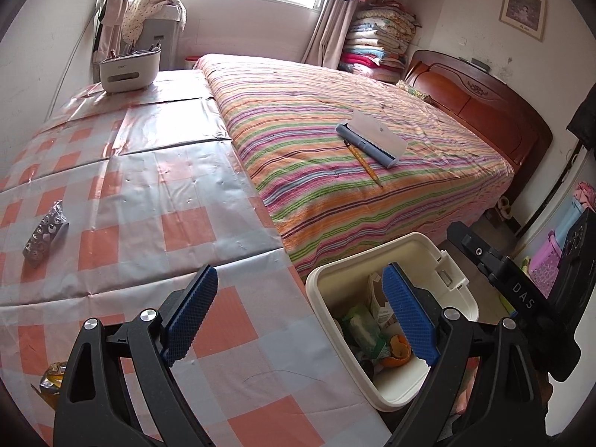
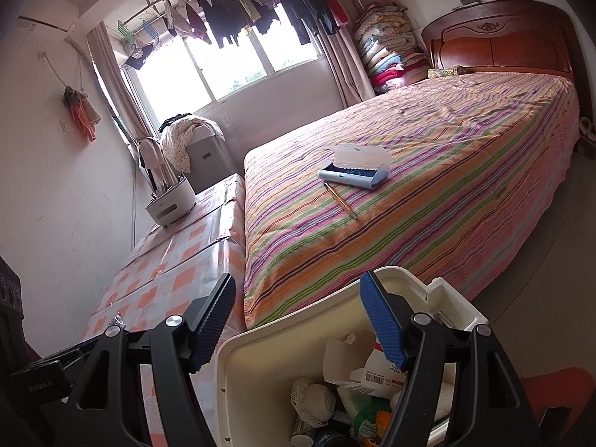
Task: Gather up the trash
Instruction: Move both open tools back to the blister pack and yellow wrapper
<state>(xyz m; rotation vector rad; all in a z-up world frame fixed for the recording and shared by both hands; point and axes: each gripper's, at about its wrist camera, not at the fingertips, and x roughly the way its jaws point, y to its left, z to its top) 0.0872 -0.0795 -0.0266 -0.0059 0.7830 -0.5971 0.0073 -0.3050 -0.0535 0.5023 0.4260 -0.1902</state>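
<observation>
Nearest the left wrist camera, the left tool [image 1: 300, 311] stands with its blue pads wide apart and nothing between them, hovering over the near desk [image 1: 141, 193] edge and the white bin [image 1: 452, 257]. That bin sits at the desk's near right corner, against the foot of the striped bed [image 1: 335, 119], and already holds a fair heap: a green wrapper, orange peel, paper packaging, a white cardboard box with a barcode label and a crumpled white wad. So a good part of the collecting looks done.

Left to gather, as far as can be seen, are a silvery blister pack [image 1: 45, 232] lying on the far left of the checked desk cloth, well apart from the bin, and a crinkled gold wrapper [image 1: 52, 378] at the near left edge, partly hidden by the left tool.

On the bed lie a pencil [image 1: 363, 164] and an open pencil case [image 1: 372, 141], which look like belongings rather than trash.

From its own camera, the right tool [image 2: 300, 322] spans the bin's near left rim, pads apart; whether it holds the bin I cannot tell.
</observation>
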